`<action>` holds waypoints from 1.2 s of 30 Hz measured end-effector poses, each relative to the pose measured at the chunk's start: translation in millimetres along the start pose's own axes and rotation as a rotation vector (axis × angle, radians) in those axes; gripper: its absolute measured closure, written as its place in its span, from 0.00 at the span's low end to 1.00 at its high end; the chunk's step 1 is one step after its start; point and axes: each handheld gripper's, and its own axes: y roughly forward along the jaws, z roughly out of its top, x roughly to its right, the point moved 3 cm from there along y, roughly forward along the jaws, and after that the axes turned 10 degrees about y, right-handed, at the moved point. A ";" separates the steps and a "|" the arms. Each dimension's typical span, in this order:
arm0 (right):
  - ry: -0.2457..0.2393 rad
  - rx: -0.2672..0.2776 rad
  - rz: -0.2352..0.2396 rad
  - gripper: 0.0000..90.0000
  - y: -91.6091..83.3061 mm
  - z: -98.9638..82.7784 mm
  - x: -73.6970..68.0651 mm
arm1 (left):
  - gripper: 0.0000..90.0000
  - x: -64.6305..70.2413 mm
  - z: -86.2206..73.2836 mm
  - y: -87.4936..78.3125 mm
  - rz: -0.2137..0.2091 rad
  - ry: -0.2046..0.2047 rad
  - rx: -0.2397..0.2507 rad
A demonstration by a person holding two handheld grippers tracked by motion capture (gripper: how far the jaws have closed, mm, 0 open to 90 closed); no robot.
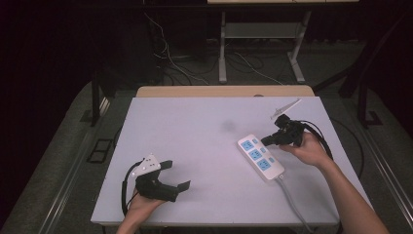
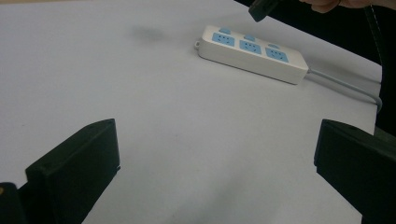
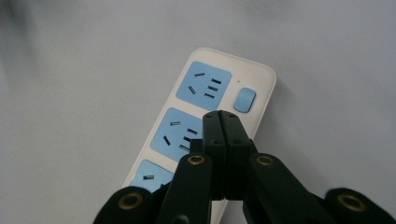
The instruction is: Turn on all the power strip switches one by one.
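A: Starting at the left: what is the left gripper (image 1: pixel 165 176) doing, and why is it placed there?

B: It rests low over the table (image 1: pixel 195 126) with its jaws spread wide and nothing between them. Ahead of it and to its right, well apart, lies the power strip (image 2: pixel 252 52). Judged from this, it is parked out of the working area so the other hand has free access.

A: And the strip itself?

B: It lies flat, sockets facing up, its grey cord (image 1: pixel 292 200) trailing off toward the person's side. That orientation keeps each blue switch (image 3: pixel 244 100) reachable from above.

A: State of the right gripper (image 1: pixel 267 140)?

B: Jaws pressed together, tip to tip, holding nothing. In the right gripper view the closed tip sits directly over the strip's middle socket, with the far socket's switch just beyond it and to its right. Contact with the surface cannot be confirmed.

A: Why closed?

B: Probably to form a single narrow point for pressing a small switch; open jaws would straddle it. The right hand (image 1: pixel 311 151) angles the tool down toward the strip accordingly
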 end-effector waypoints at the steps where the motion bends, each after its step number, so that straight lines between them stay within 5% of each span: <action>1: 0.002 0.000 0.001 1.00 0.9 0.0 -0.3 | 0.00 0.1 0.0 0.0 0.000 -0.001 0.000; 23: 0.012 -0.045 -0.005 1.00 20.4 -7.9 5.4 | 0.00 0.2 0.1 0.0 -0.002 0.001 -0.001; 36: 0.033 0.014 0.006 1.00 20.8 -15.1 8.8 | 0.00 1.5 0.0 1.8 -0.006 0.002 -0.003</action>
